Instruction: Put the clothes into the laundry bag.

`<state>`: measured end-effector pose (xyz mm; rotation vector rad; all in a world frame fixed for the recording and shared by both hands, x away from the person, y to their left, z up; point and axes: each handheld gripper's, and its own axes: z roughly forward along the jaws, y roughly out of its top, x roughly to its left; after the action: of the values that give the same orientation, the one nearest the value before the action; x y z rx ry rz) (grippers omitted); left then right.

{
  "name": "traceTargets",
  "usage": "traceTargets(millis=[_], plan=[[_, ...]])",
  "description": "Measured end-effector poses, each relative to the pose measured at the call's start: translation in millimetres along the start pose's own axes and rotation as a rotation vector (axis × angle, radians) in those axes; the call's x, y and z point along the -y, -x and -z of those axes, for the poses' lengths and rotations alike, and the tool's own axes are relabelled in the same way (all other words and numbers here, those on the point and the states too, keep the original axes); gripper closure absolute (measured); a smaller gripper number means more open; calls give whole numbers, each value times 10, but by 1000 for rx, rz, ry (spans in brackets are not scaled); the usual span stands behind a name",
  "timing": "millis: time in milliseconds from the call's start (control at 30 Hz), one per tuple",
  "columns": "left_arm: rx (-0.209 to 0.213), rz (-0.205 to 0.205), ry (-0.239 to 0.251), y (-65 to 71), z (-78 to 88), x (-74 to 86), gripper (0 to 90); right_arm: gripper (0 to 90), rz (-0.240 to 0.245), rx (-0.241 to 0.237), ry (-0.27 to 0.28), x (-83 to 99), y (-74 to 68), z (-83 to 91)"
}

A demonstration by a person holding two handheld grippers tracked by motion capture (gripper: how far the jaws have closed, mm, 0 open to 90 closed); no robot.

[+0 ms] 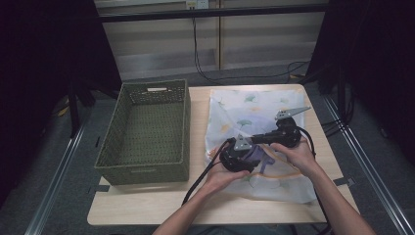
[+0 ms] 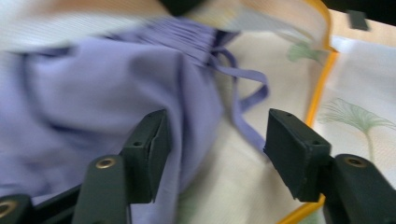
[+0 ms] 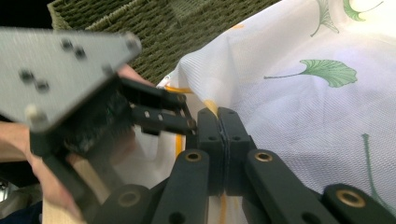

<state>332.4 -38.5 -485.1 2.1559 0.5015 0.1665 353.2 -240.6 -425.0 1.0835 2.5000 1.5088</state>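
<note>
A white mesh bag [image 1: 254, 105] printed with green leaves and trimmed in orange lies on the right half of the table. A purple garment [image 1: 258, 155] with a drawstring sits at the bag's mouth. My left gripper [image 2: 217, 128] is open over it, with a fold of the purple cloth [image 2: 93, 84] against its left jaw and the pale bag lining under the gap. My right gripper [image 3: 219, 114] is shut on the bag's edge by the orange trim [image 3: 179, 140]. In the high view the left gripper [image 1: 250, 164] and right gripper [image 1: 253, 140] meet near the bag's left middle.
A green woven basket [image 1: 142, 172] stands on the left half of the table, with nothing inside. Its wall [image 3: 154, 23] rises just beyond the bag. Bare wood of the table [image 1: 147, 200] runs along the front edge. Cables trail off both grippers toward the person.
</note>
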Motion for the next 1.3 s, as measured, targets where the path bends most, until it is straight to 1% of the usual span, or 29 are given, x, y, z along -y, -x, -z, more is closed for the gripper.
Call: traceTargets(millis=[133, 233, 267, 300, 333, 367, 400, 433, 467, 500, 533, 567, 600, 700, 767, 800, 833, 867, 900, 1000, 1033, 1067, 1100, 1133, 1167, 1200, 1233, 1267, 1300], plan=[[9, 3, -27, 49, -145, 80, 304, 897, 2, 1, -3, 1, -2, -2], [23, 14, -26, 87, -231, 108, 258, 897, 4, 2, 0, 5, 9, -1], [33, 1, -38, 95, -244, 106, 243, 897, 3, 1, -2, 5, 10, 4], [26, -9, -52, 114, -253, 100, 228, 897, 1, 3, 0, 3, 9, 4], [-2, -23, -64, 132, -255, 91, 219, 897, 0, 5, -1, 3, 7, 7], [19, -34, -63, 128, -266, 92, 218, 897, 1, 5, -1, 3, 6, 7], [13, -40, -68, 135, -271, 87, 216, 898, 1, 4, -2, 3, 5, 7], [-11, -51, -81, 150, -281, 82, 220, 897, 2, 4, -2, 3, 5, 5], [-10, -59, -86, 161, -297, 80, 239, 897, 3, 3, -4, 4, 5, 1], [-31, -76, -87, 173, -303, 77, 262, 898, 0, 5, -4, 5, 3, -2], [-56, -73, -74, 184, -309, 77, 325, 897, 3, 2, -8, 5, 6, -5], [-72, -75, -80, 170, -305, 60, 384, 898, 1, 3, -11, 5, 4, -8], [-94, -69, -74, 164, -312, 54, 470, 898, 2, 4, -12, 7, 4, -11], [-154, -93, -87, 130, -313, 33, 715, 898, 3, 3, -13, 8, 3, -10], [-166, -51, -74, 65, -300, 19, 849, 897, 3, 1, -12, 7, 2, -3], [-178, -32, -59, 34, -294, 9, 882, 897, 2, 0, -11, 7, 2, 1], [-163, 8, -48, -13, -289, -4, 889, 898, 3, 1, -8, 7, -1, 2], [-159, 23, -45, -31, -290, -11, 892, 898, 8, -1, -13, 0, -14, 2], [-171, 12, -44, -48, -283, -19, 893, 898, 11, -3, -15, -3, -19, 0], [-178, 31, -39, -77, -281, -39, 886, 898, 14, -4, -19, -1, -20, -12], [-185, 37, -42, -98, -275, -41, 860, 898, 15, -4, -24, 4, -17, -17], [-170, 46, -47, -118, -270, -37, 797, 898, 10, -1, -29, 10, -16, -26], [-161, 44, -59, -128, -258, -36, 727, 898, 9, -1, -29, 13, -10, -30], [-148, 33, -49, -122, -227, -28, 691, 898, 8, -1, -30, 14, -9, -32], [-102, 17, -28, -116, -192, -25, 667, 898, 10, 1, -30, 16, -3, -31], [-80, 19, -19, -107, -164, -27, 635, 898, 5, 1, -28, 15, -2, -29], [-98, -12, -40, -94, -92, -46, 634, 898, 5, 1, -27, 15, 1, -26], [-95, -22, -30, -92, -32, -56, 635, 898, 8, 3, -23, 14, 7, -23], [-89, -13, -24, -91, 34, -66, 635, 898, 6, 3, -22, 14, 9, -23]])
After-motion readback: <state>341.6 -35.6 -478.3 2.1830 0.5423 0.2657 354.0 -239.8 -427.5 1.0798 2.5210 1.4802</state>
